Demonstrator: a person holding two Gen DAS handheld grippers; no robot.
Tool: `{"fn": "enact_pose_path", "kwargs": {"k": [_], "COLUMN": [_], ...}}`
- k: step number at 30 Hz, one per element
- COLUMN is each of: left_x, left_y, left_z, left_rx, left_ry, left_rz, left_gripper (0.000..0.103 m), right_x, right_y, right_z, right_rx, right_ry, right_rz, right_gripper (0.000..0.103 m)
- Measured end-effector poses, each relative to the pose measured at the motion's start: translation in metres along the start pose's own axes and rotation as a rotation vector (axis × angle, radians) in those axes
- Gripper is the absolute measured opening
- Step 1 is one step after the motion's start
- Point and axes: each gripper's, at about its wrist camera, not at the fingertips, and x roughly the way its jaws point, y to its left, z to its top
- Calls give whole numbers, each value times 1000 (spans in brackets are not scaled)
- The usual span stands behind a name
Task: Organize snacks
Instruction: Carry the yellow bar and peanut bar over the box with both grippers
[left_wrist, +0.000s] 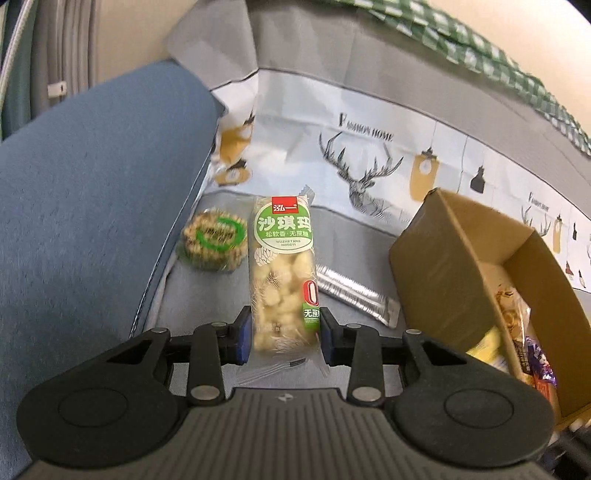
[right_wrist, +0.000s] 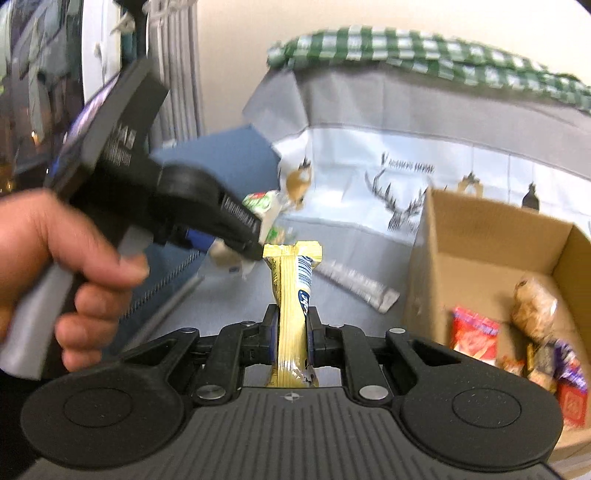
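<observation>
The left gripper (left_wrist: 284, 334) clamps a puffed-rice cake pack (left_wrist: 282, 273) by its near end; the right gripper (right_wrist: 291, 341) pinches a thin yellow bar (right_wrist: 291, 310) narrowly, both lifted clear, likely bound for the cardboard box (right_wrist: 491, 236) at right

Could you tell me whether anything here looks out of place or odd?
Nothing looks damaged or spilled. A round green-labelled snack and a silver wrapped bar lie loose outside the cardboard box.
</observation>
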Motion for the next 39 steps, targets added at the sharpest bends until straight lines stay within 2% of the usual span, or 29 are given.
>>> {"fn": "enact_pose_path", "kwargs": {"k": [6,10,16,21,24,39], "left_x": [-10,-15,-22,-27,-26,-6], "left_y": [-21,-33,-56,-83,-99,-172], "left_z": [3,5,5,0,-2,-10], "left_rx": [88,105,144,219,244,320], "left_ry": [-92,-146,-209,-270,-287,-315], "left_rz": [-19,-58,-120,-162,-197,-325], "left_gripper": [40,40,40,40,40,40], "right_x": [-25,-47,-55,-44,-37,-41], "right_y": [-31,-63,-121,-167,-187,-216], "right_z": [30,56,88,74,60,45], "right_rx": [31,67,38,60,124,101], "right_ry": [-111,-184,-242,-212,-136,-85], "right_rz": [-26,-59,-159,-250,-258,-294], "right_gripper": [15,15,15,15,14,14]}}
